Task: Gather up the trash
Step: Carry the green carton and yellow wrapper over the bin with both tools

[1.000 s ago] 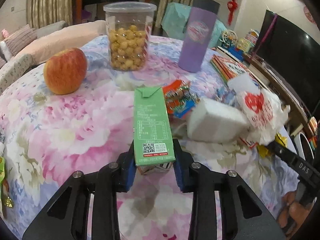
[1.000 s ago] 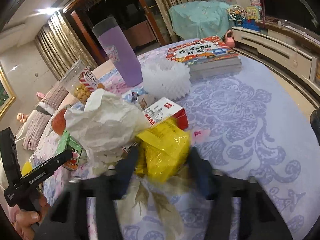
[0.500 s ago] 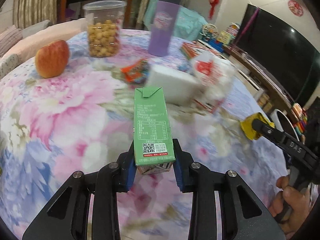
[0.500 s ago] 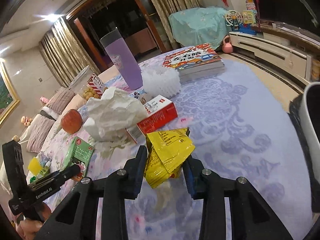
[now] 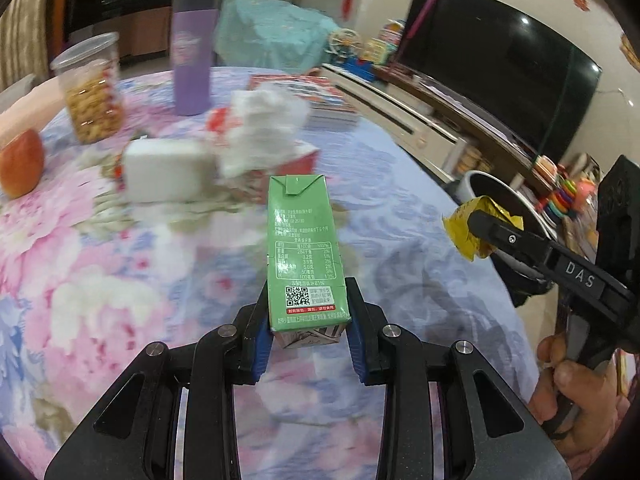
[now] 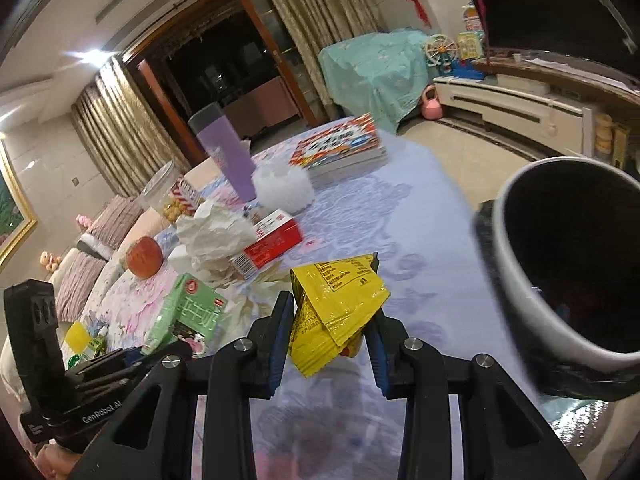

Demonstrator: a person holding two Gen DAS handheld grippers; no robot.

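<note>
carton [image 5: 306,248] left of wrapper [image 5: 472,232], probably

Black left gripper [image 5: 308,342] with blue pads, silver screws; right gripper [image 6: 330,346] lettered "DAS".

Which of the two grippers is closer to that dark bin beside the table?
The right. The right gripper, gripping a yellow wrapper, is right beside the bin. The left gripper, holding a green carton, hangs over the table, farther off.

Green carton [image 5: 306,246]: smooth printed paperboard. Yellow wrapper [image 6: 334,312]: glossy, creased foil (plastic-looking). Tabletop [image 5: 420,240]: matt floral cloth. Bin [image 6: 516,276]: smooth white rim, dark inside. Tissue [image 6: 216,232]: crumpled matt paper.
</note>
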